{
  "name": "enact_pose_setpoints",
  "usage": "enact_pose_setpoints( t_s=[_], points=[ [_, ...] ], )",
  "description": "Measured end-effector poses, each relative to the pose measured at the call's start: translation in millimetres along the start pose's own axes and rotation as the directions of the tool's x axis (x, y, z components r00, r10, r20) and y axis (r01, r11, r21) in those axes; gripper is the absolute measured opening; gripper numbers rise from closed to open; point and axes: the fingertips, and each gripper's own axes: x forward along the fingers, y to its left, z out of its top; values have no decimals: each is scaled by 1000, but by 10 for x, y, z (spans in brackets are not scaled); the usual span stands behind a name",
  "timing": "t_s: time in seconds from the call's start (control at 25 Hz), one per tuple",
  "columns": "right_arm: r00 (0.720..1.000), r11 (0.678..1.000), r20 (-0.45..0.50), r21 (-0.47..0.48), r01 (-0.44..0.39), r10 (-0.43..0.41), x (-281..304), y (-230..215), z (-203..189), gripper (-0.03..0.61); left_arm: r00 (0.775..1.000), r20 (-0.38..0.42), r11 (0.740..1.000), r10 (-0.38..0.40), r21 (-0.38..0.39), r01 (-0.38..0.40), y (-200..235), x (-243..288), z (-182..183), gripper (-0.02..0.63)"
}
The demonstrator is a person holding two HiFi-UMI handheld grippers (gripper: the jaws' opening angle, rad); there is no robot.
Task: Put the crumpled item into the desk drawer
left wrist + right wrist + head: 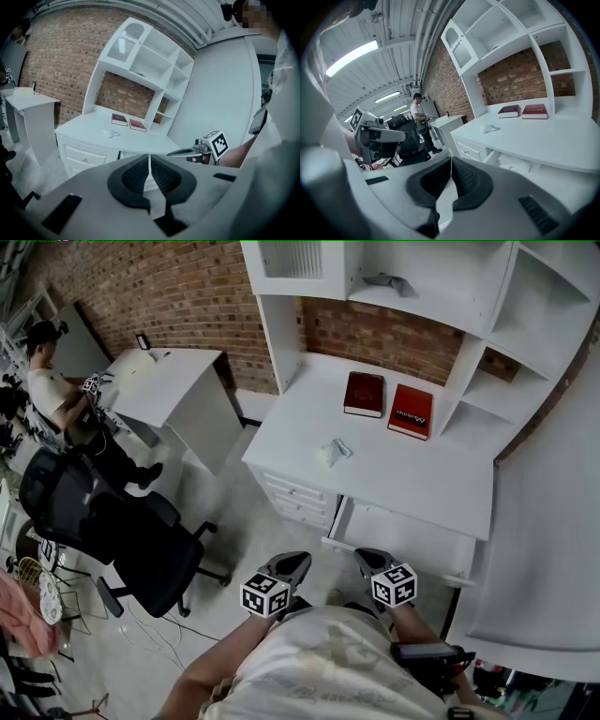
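Observation:
The crumpled white item (pixel 334 452) lies on the white desk top (pixel 422 474), near its left front part, also seen as crumpled item (pixel 111 133) and crumpled item (pixel 490 127). Below the desk's front edge a drawer (pixel 403 538) stands pulled out, and the drawer (pixel 518 164) shows something pale inside. My left gripper (pixel 292 564) and right gripper (pixel 367 559) are held close to my body, well short of the desk. The left gripper (pixel 149 171) and the right gripper (pixel 451 176) are both shut with nothing between the pads.
Two red books (pixel 364 393) (pixel 412 411) lie at the back of the desk under the white hutch (pixel 394 287). A bank of closed drawers (pixel 295 498) sits left of the open one. A black office chair (pixel 141 540), a second white desk (pixel 173 390) and a person (pixel 56 399) are at left.

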Motion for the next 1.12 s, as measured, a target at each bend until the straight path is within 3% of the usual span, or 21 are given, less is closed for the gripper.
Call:
enact_pose_setpoints(
  t_s=[0.48, 1.12],
  points=[
    [1000, 999, 1, 38, -18, 18, 51, -168, 12, 23, 1000, -24, 1000, 13, 2, -13, -31, 141, 36, 32],
    [999, 999, -40, 53, 12, -10, 317, -476, 120, 23, 998, -41, 999, -42, -11, 41, 247, 597, 173, 32]
  ],
)
